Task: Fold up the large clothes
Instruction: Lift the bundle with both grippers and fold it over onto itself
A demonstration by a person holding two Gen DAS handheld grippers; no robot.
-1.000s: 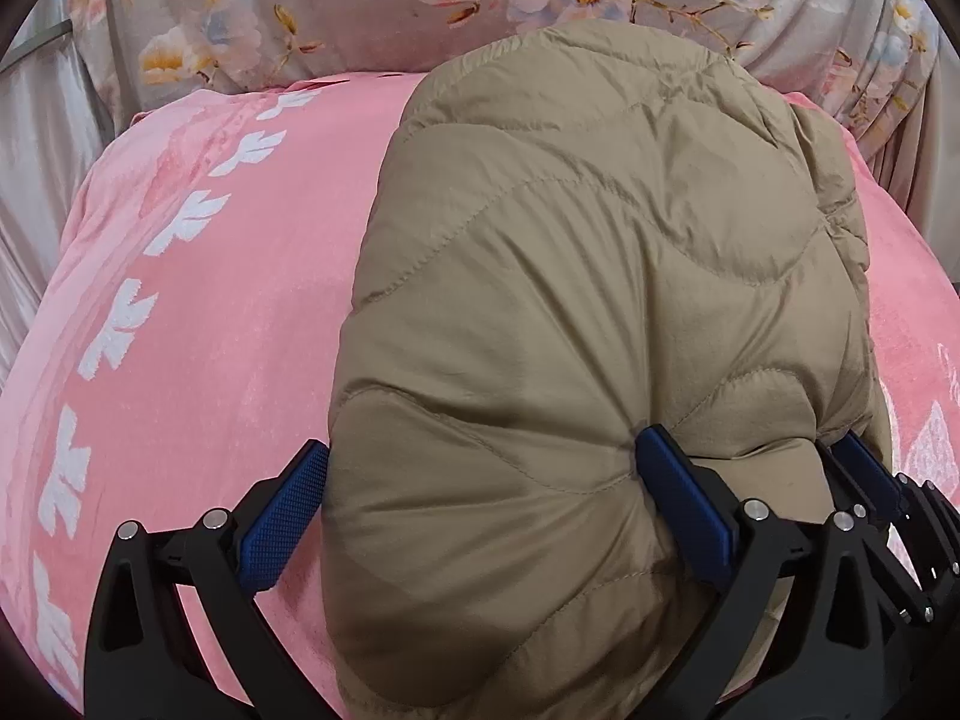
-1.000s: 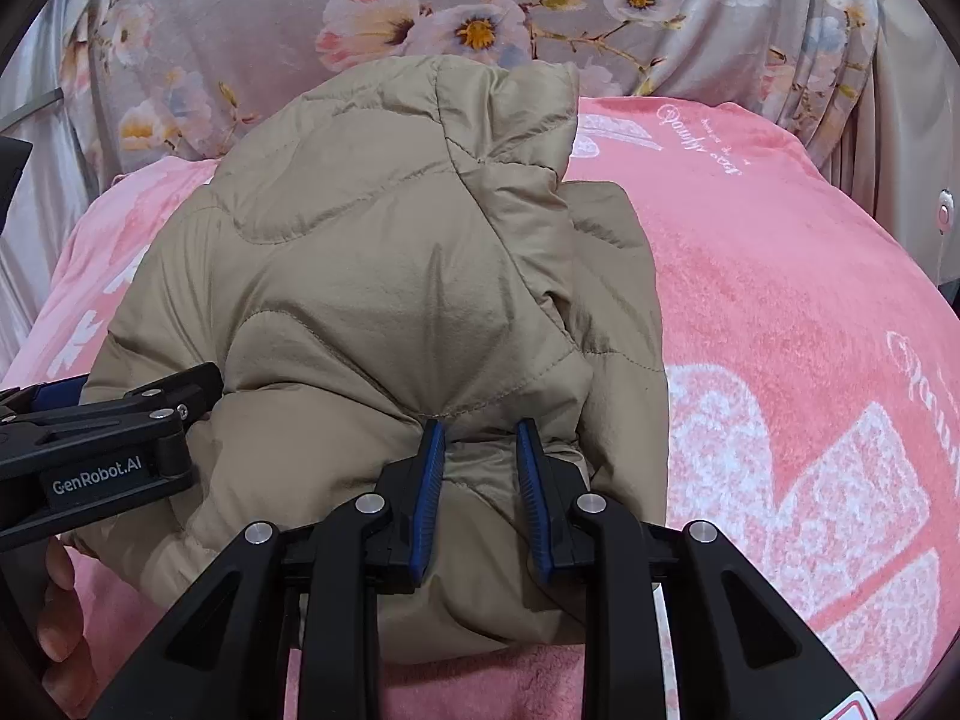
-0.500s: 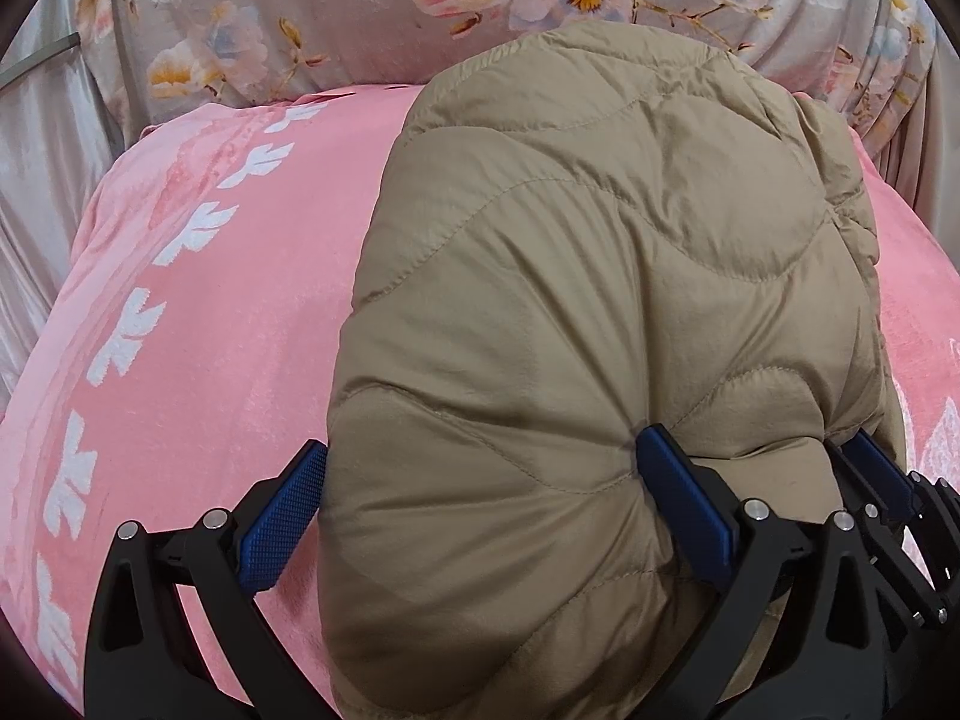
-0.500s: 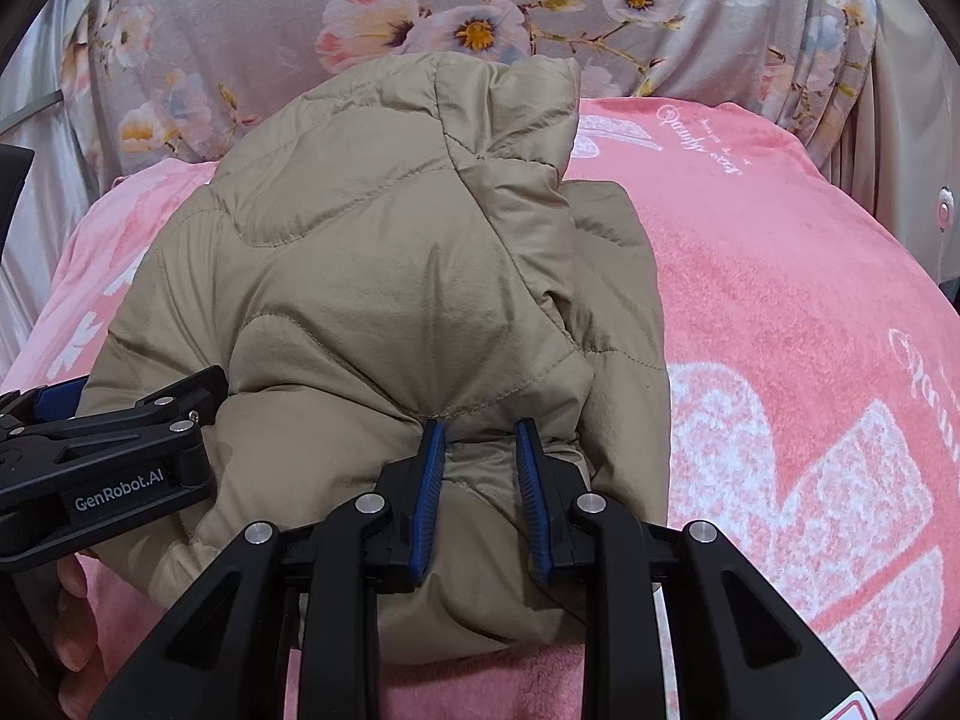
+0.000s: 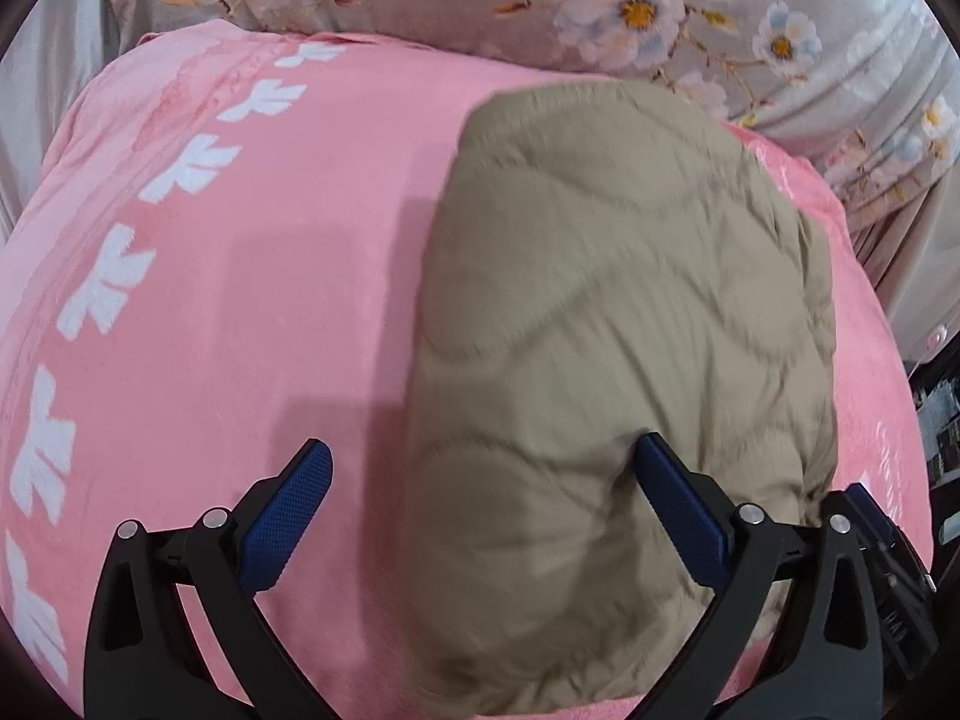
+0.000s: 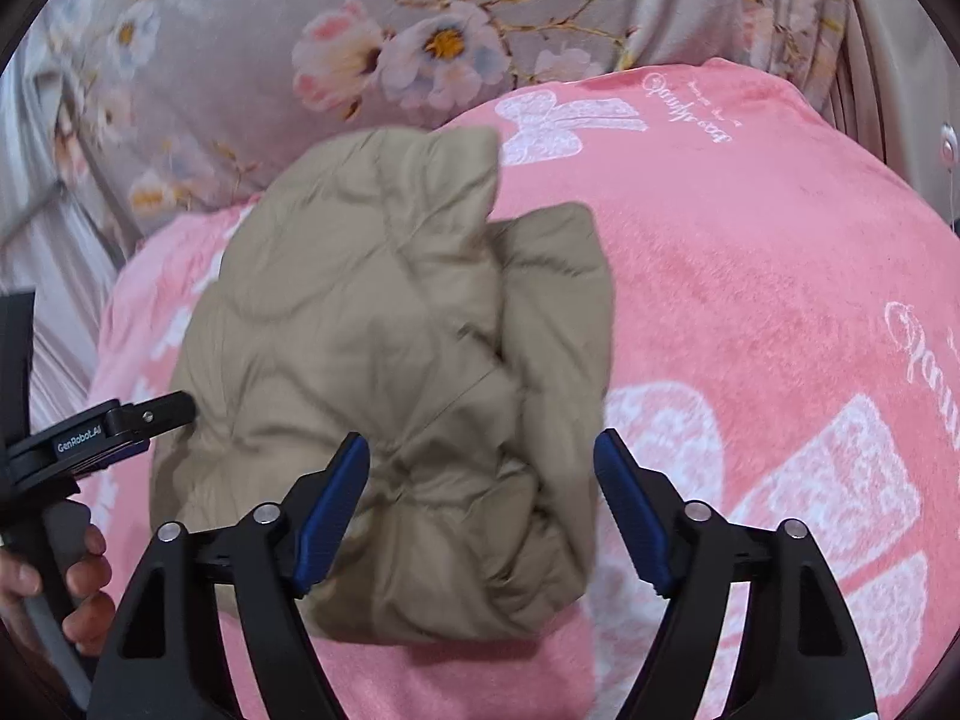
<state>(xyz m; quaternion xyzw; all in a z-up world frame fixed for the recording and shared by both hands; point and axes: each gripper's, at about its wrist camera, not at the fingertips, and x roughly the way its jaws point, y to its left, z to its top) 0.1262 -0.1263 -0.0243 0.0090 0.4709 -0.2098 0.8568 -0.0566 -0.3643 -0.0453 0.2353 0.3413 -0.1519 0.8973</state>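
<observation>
The pink blanket (image 6: 750, 300) covers the bed, with floral fabric (image 6: 420, 30) behind it. On it lies the tan quilted jacket (image 6: 390, 372), folded into a puffy bundle. It looks light, soft and springy, with a slick shell; best taken at a thick folded edge. The right gripper (image 6: 480, 504) and left gripper (image 5: 480, 510), at the jacket's near edge, both have fingers spread, holding nothing.

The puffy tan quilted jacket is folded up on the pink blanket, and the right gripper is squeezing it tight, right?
Not quite. The puffy tan quilted jacket does lie folded on the pink blanket, but the right gripper is open, its blue fingers spread wide on either side of the jacket. The right wrist view shows it.
</observation>
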